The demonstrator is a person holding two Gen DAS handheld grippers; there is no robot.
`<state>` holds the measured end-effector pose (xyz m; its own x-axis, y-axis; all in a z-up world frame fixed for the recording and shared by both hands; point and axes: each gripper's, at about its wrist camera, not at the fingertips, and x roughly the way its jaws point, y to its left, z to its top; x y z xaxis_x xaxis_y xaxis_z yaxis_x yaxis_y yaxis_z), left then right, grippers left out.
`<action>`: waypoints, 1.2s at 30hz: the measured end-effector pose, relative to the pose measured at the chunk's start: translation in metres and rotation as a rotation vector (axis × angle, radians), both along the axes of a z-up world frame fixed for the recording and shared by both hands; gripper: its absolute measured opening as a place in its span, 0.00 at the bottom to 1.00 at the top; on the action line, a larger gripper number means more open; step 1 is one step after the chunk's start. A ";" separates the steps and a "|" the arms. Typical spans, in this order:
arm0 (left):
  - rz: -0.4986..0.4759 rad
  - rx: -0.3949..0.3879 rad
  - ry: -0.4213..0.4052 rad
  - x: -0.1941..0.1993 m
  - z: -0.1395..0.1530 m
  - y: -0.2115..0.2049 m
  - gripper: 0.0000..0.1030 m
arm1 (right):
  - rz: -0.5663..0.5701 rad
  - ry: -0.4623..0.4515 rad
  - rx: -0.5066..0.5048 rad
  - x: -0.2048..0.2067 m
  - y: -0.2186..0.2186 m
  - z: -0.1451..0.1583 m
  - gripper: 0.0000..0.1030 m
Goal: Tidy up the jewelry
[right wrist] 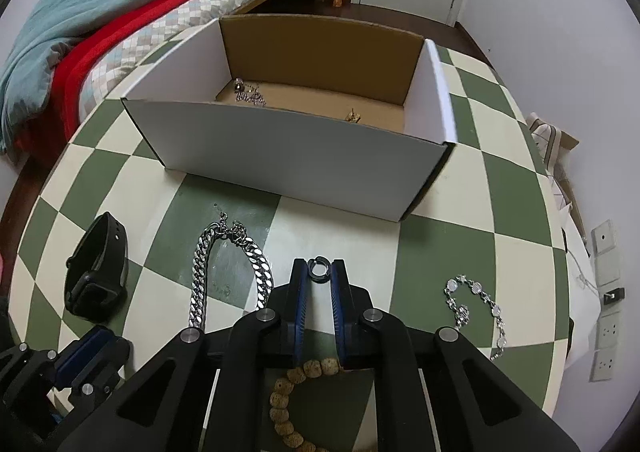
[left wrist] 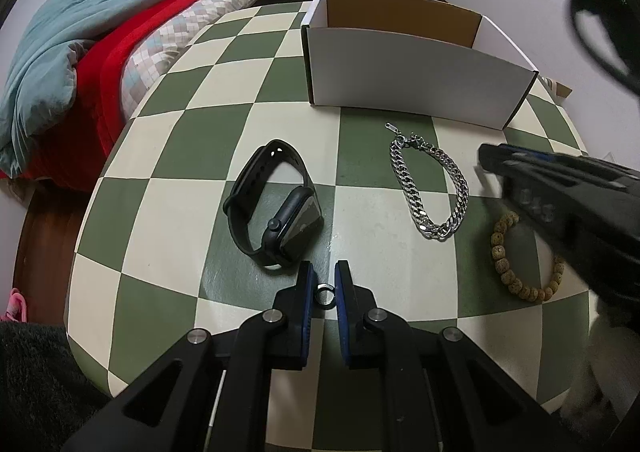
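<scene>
My left gripper (left wrist: pixel 325 276) is shut on a small silver ring (left wrist: pixel 325 295), low over the table. My right gripper (right wrist: pixel 319 268) is shut on a small dark hoop ring (right wrist: pixel 319 269) above the table, in front of the white cardboard box (right wrist: pixel 304 155). The box holds a silver piece (right wrist: pixel 249 92) and a gold piece (right wrist: pixel 353 116). On the table lie a black smartwatch (left wrist: pixel 276 207), a silver chain bracelet (left wrist: pixel 432 187), a wooden bead bracelet (left wrist: pixel 516 260) and a crystal bracelet (right wrist: pixel 478 304). The right gripper shows blurred in the left wrist view (left wrist: pixel 560 191).
The round green-and-cream checkered table (left wrist: pixel 180 155) stands by a bed with red and teal blankets (left wrist: pixel 80 51). The table's edge is close at the left and right. Wall sockets (right wrist: pixel 606 336) are at the right.
</scene>
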<state>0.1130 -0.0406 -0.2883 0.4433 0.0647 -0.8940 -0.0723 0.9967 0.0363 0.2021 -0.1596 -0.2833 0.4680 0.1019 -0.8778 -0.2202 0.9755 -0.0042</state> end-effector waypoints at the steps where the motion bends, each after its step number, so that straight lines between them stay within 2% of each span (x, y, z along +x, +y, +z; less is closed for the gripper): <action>1: 0.000 -0.001 0.000 0.000 0.001 0.000 0.08 | -0.003 -0.008 0.007 -0.002 -0.002 0.004 0.12; 4: -0.005 -0.007 -0.009 -0.002 0.008 -0.001 0.06 | -0.011 -0.033 0.026 -0.011 -0.009 0.017 0.12; 6: -0.013 -0.015 -0.020 -0.003 0.016 -0.003 0.01 | -0.026 -0.049 0.045 -0.017 -0.017 0.027 0.12; 10: -0.032 -0.029 -0.046 -0.003 0.031 -0.008 0.01 | -0.064 -0.072 0.090 -0.029 -0.035 0.045 0.12; 12: -0.028 -0.075 -0.046 -0.004 0.036 -0.006 0.01 | -0.081 -0.079 0.105 -0.035 -0.043 0.053 0.12; 14: -0.014 -0.154 -0.062 -0.010 0.042 0.006 0.02 | -0.098 -0.080 0.125 -0.040 -0.052 0.060 0.12; 17: 0.025 -0.253 -0.061 -0.016 0.043 0.026 0.07 | -0.114 -0.077 0.135 -0.046 -0.062 0.065 0.12; 18: 0.037 -0.253 -0.053 -0.017 0.041 0.029 0.13 | -0.120 -0.075 0.138 -0.050 -0.065 0.065 0.12; 19: 0.047 -0.238 -0.046 -0.018 0.040 0.030 0.26 | -0.125 -0.073 0.140 -0.053 -0.067 0.065 0.12; 21: 0.043 -0.217 -0.039 -0.019 0.034 0.031 0.45 | -0.137 -0.064 0.152 -0.059 -0.072 0.061 0.12; 31: -0.019 -0.082 0.022 -0.017 0.001 0.008 0.46 | -0.179 0.005 0.206 -0.085 -0.076 0.032 0.12; 34: -0.031 -0.035 0.012 -0.018 -0.001 0.004 0.45 | -0.176 0.014 0.208 -0.088 -0.074 0.027 0.12; 35: -0.033 -0.033 0.007 -0.019 -0.001 0.003 0.44 | -0.177 0.016 0.208 -0.088 -0.074 0.027 0.12; 36: -0.037 -0.034 -0.001 -0.020 -0.001 0.003 0.34 | -0.178 0.018 0.209 -0.088 -0.075 0.026 0.12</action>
<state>0.0925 -0.0378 -0.2890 0.4455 0.0182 -0.8951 -0.0352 0.9994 0.0028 0.1139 -0.2341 -0.2575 0.4795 0.1990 -0.8547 -0.0432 0.9781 0.2035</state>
